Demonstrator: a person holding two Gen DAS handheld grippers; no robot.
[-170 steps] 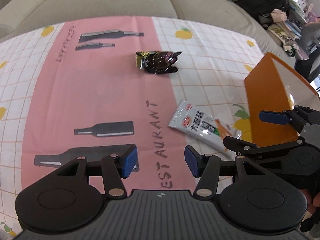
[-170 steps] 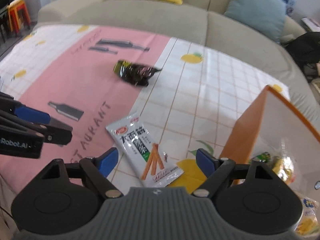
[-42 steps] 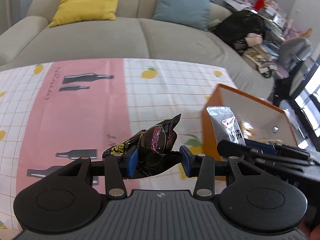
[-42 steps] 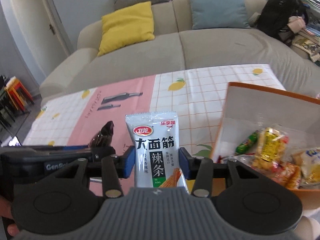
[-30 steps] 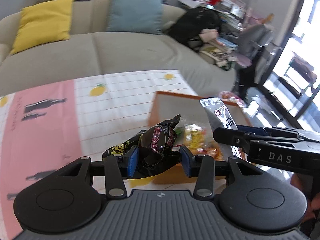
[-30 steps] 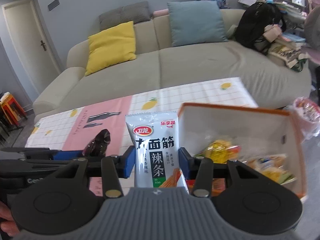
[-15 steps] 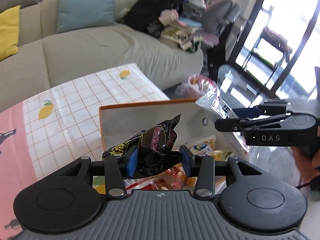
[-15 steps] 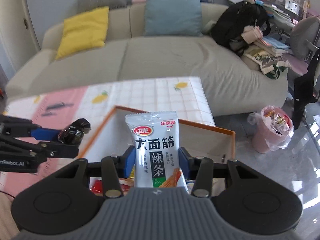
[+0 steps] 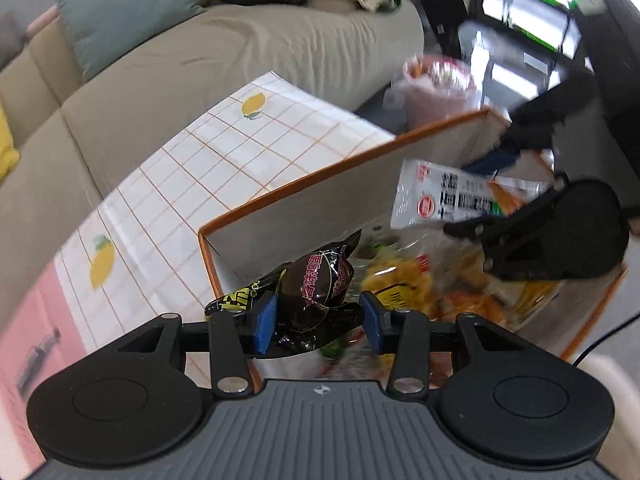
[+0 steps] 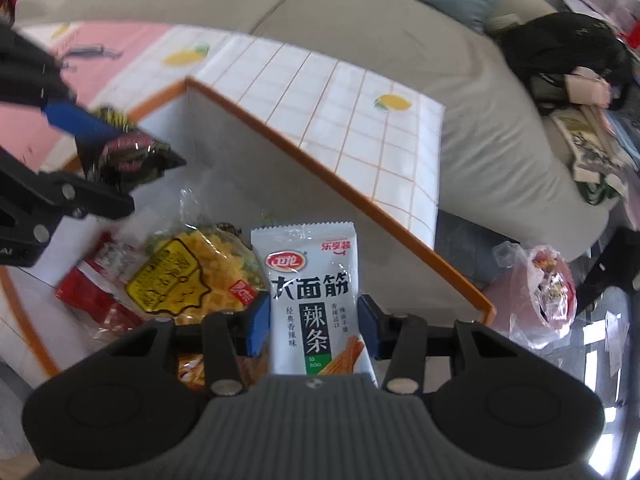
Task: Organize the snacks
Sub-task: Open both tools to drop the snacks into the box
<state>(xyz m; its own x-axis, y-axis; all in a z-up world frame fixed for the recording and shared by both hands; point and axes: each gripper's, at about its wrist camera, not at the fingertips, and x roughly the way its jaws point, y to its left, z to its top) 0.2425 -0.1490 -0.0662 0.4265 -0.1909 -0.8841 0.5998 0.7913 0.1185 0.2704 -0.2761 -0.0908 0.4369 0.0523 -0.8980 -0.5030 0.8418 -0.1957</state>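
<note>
The left hand-held gripper (image 9: 316,322) pinched the dark pack (image 9: 316,288) across its puffed middle, just over the near corner of the box (image 9: 304,184). It looked light, crinkly and slippery. The right hand-held gripper (image 10: 313,328) clamped the white pack (image 10: 310,280) at its lower sides, flat and floppy, above the snacks inside.

A crumpled black snack packet (image 9: 316,280) and a flat white packet (image 10: 314,292) are each pinched above the orange-rimmed box (image 9: 304,184); yellow and red snacks (image 10: 180,276) lie inside.
</note>
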